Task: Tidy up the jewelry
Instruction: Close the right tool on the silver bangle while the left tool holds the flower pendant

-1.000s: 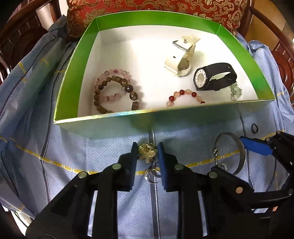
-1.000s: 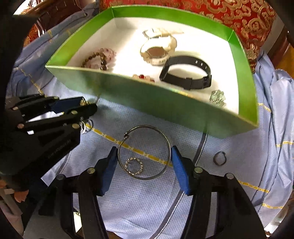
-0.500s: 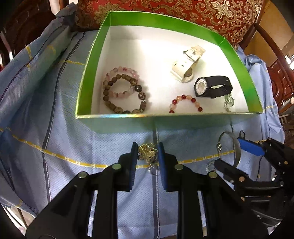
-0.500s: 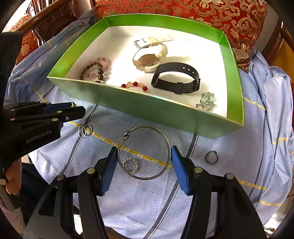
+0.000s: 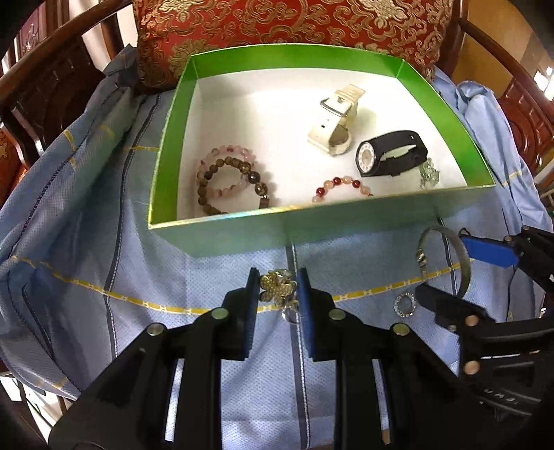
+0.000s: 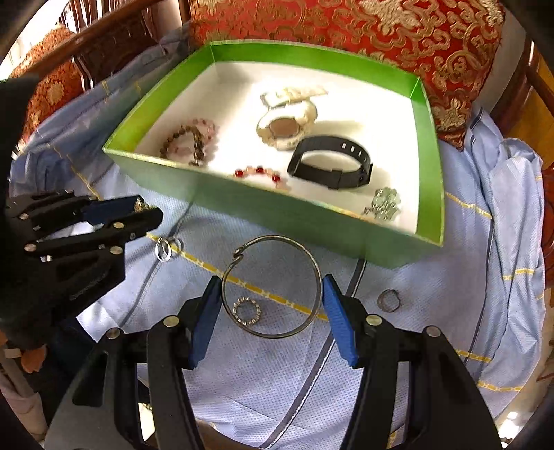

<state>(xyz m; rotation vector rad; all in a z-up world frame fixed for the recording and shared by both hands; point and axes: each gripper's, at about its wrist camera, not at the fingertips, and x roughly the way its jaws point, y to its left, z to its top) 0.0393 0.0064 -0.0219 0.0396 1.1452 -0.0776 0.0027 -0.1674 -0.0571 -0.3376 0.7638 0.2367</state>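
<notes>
My left gripper [image 5: 278,277] is shut on a gold flower brooch [image 5: 277,286] and holds it above the blue cloth, just in front of the green box [image 5: 242,235]. It also shows in the right wrist view [image 6: 145,209]. My right gripper [image 6: 271,290] is open, its fingers on either side of a silver bangle [image 6: 273,287] that lies on the cloth. A small rhinestone ring [image 6: 246,311] lies inside the bangle. The box holds bead bracelets [image 5: 226,180], a white watch [image 5: 334,121], a black watch [image 5: 387,157] and a pale charm [image 5: 429,176].
A pair of small silver rings [image 6: 167,246] lies on the cloth left of the bangle. A dark ring [image 6: 389,300] lies to its right. A red and gold cushion [image 5: 294,27] and wooden chair arms [image 5: 52,79] stand behind the box.
My left gripper has lifted with the brooch, leaving the silver rings on the cloth. The right gripper has stayed open around the bangle.
</notes>
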